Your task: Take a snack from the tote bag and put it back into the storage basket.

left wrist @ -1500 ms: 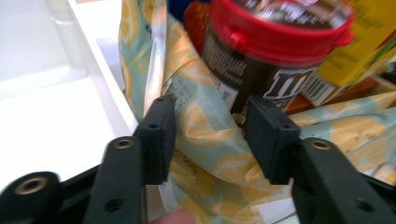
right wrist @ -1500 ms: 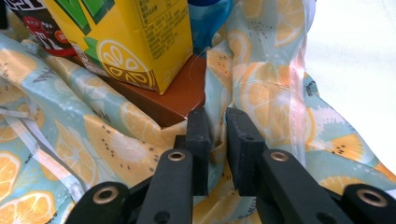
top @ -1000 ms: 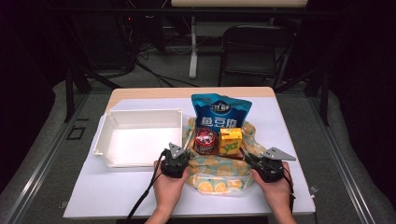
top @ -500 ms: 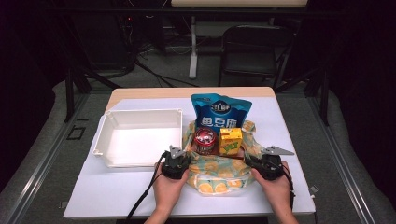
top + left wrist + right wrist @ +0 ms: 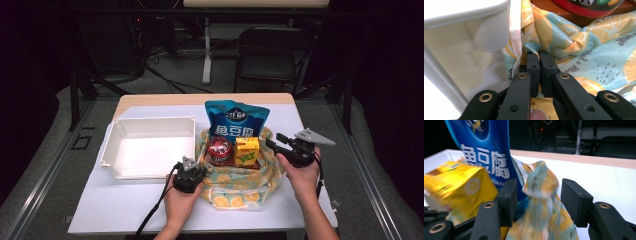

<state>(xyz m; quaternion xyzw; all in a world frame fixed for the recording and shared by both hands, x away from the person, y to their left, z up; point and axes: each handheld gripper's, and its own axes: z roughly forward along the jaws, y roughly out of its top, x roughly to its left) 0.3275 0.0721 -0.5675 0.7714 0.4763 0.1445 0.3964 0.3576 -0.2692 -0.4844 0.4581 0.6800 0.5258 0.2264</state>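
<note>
A teal cloth (image 5: 235,186) printed with orange slices lies on the table under a blue snack bag (image 5: 236,121), a red-lidded can (image 5: 220,149) and a yellow juice carton (image 5: 247,151). My left gripper (image 5: 198,169) sits at the cloth's left edge. In the left gripper view it (image 5: 539,56) is shut on the cloth's (image 5: 586,50) hem, right beside the white tray (image 5: 461,50). My right gripper (image 5: 274,142) is raised at the cloth's right side. It (image 5: 539,195) is open, with a lifted cloth corner (image 5: 540,182) between its jaws, next to the carton (image 5: 459,187) and bag (image 5: 486,157).
The empty white tray (image 5: 115,150) stands left of the cloth, touching it. The table's white cover (image 5: 310,117) extends to the right, with a wooden strip (image 5: 200,99) at the far edge. A folding chair (image 5: 270,50) and stands are on the floor beyond the table.
My right gripper has risen and moved from the cloth's front right corner back along its right side. The left gripper has stayed at the left edge.
</note>
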